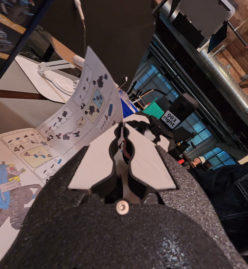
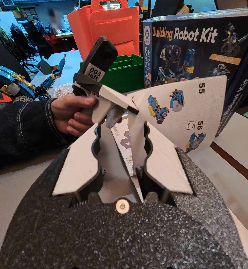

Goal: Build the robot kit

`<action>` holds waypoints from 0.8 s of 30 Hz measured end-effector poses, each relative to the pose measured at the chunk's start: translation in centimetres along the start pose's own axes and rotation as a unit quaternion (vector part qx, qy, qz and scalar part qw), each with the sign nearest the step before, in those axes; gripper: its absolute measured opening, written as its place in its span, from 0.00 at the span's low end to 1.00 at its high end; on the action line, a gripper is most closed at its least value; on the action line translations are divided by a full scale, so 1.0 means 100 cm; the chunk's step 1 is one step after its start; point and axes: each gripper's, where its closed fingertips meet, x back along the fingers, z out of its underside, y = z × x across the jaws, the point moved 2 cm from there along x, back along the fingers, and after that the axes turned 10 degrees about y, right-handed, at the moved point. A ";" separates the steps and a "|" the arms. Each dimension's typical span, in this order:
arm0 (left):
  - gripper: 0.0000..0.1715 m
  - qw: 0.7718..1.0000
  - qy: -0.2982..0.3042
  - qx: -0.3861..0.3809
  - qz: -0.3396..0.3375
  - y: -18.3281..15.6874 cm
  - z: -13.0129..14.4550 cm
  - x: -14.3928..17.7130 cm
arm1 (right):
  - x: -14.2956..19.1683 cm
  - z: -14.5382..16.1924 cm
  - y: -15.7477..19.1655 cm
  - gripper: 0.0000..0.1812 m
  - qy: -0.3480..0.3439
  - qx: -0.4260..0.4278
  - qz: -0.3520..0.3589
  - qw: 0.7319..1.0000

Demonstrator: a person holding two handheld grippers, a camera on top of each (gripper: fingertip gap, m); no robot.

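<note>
An instruction booklet lies open on the pale table. One of its pages is lifted and curved upward. My left gripper is shut on that page's free edge. The right wrist view shows the same pinch, with the left gripper closed on the edge of the raised page. My right gripper is open. The raised page stands between its fingers, close to the right finger, and the left finger is well clear of it. A hand in a dark sleeve holds the left gripper.
A dark blue robot kit box stands behind the page, with a green bin and an orange bag to its left. A blue and yellow brick model sits at the far left. The right gripper's camera housing shows beyond my left fingers.
</note>
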 end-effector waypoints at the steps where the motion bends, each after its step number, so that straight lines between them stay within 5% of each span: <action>1: 0.00 1.000 -0.003 -0.001 -0.005 0.002 0.000 0.001 | 0.001 0.000 -0.001 0.33 0.000 -0.002 0.000 1.000; 9: 0.00 0.999 0.002 0.017 0.037 -0.003 0.004 -0.005 | 0.010 -0.001 -0.027 0.32 -0.020 -0.051 0.050 0.997; 13: 0.00 0.994 0.001 0.035 0.102 -0.015 0.007 -0.013 | 0.001 0.003 -0.031 0.32 -0.043 -0.163 -0.022 0.985; 16: 0.00 0.991 -0.003 0.054 0.123 -0.012 0.006 -0.018 | -0.001 0.004 -0.025 0.19 -0.067 -0.208 -0.095 0.971; 24: 0.09 0.987 -0.012 0.052 0.152 -0.018 0.004 -0.015 | 0.001 0.004 -0.024 0.17 -0.077 -0.222 -0.124 0.964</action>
